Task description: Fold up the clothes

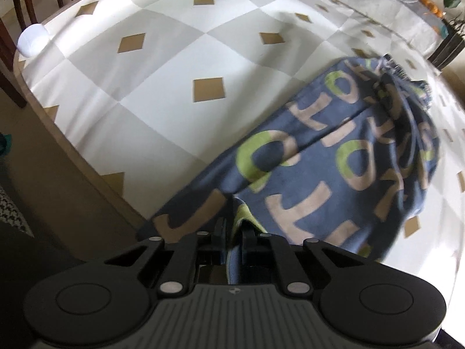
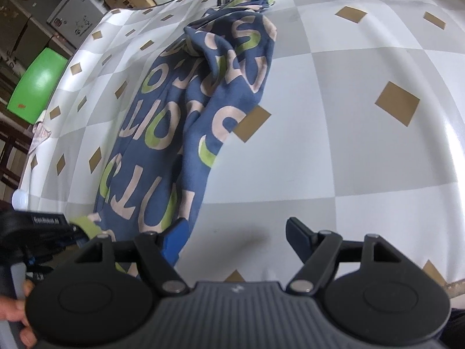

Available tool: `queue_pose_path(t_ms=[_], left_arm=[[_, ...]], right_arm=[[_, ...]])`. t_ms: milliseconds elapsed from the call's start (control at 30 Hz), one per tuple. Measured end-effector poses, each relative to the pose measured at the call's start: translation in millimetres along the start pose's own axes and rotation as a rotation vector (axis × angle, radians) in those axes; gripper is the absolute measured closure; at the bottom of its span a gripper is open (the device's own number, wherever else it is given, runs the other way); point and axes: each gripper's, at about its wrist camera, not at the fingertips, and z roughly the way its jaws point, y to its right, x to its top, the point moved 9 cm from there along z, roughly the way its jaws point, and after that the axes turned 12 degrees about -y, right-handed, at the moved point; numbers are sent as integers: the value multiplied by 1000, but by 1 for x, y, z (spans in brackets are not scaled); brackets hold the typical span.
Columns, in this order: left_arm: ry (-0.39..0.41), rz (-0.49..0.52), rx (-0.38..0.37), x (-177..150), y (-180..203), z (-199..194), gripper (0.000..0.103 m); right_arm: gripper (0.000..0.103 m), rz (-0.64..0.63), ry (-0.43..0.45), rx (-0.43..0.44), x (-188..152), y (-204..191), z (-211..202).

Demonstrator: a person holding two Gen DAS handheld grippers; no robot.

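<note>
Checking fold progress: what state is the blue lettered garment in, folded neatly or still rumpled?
Still rumpled: the blue lettered garment lies stretched lengthwise on the checked tablecloth with bunched creases, its near end pinched in the left hand-held gripper.

White lettering "GenRobot.AI" stands on the left tongs' black body [image 2: 46,220].

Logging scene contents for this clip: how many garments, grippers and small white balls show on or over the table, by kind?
Garments: 1, blue lettered garment
Grippers: 2, left gripper shut on the garment's hem, right gripper open
White balls: 1, white ball at the table edge
Total: 4
</note>
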Motion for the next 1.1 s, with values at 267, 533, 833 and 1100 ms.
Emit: queue_pose_path(t_ms=[267,533,833,1100], left_arm=[[18,-83,70,6,-20,4,95],[34,-221,118,17,-35,7,77],[65,-311,137,26,-43,1,56],[-14,-343,97,31,-41,16,35]], right_arm=[[30,-6,-9,-14,-1,1,4],[30,25,7,-19,4,10,0],[29,75,21,-6,13,18,-1],[29,67,16,-23,12,19,2]])
